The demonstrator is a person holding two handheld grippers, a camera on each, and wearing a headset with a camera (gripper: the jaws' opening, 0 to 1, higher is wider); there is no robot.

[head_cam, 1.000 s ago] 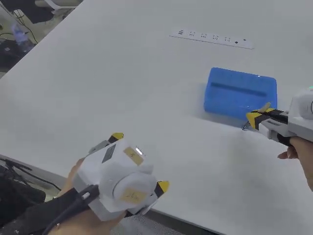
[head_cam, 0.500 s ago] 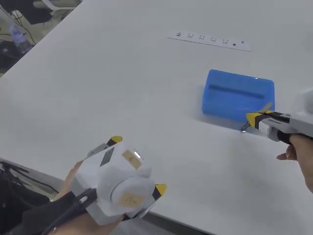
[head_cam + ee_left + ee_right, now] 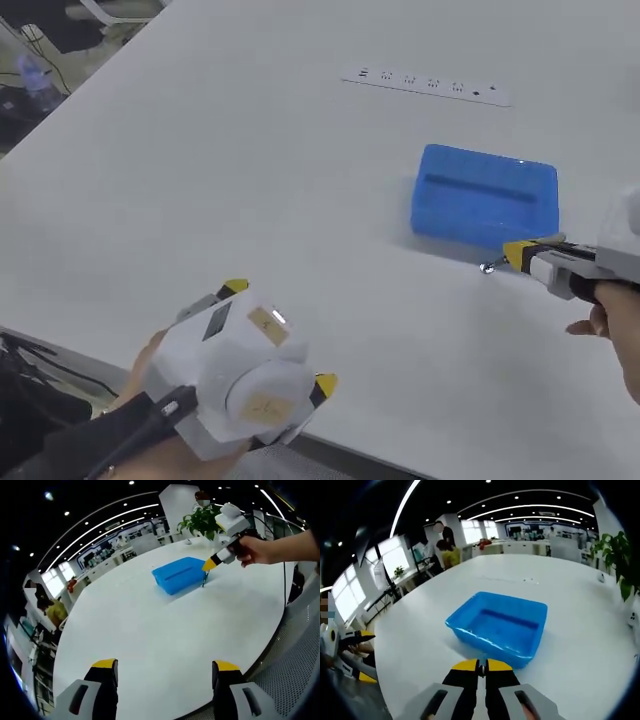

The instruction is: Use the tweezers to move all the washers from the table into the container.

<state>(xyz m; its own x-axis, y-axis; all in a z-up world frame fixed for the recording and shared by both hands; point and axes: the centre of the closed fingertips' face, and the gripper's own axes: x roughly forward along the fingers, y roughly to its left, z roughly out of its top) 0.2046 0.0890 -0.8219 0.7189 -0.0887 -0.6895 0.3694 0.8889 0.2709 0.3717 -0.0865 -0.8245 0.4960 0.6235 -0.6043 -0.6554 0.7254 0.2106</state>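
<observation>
Shifted leftward, the tweezers (image 3: 491, 266) point left, beside the container (image 3: 460, 228).

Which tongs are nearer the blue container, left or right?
Right. The right tongs, shut on the tweezers, are beside the blue container; the left tongs are open, far from it, at the near edge of the table.

Your right gripper (image 3: 517, 254) with the yellow tips runs off the right edge of the head view, so most of its white body is cut off. The thin metal tweezers (image 3: 490, 266) pinched in it look tiny and blurry, and you cannot tell if their tips hold anything. Your left gripper (image 3: 284, 334) hides its own jaws behind its white body there. The inside of the blue plastic container (image 3: 486, 195) is too blurry to check.
</observation>
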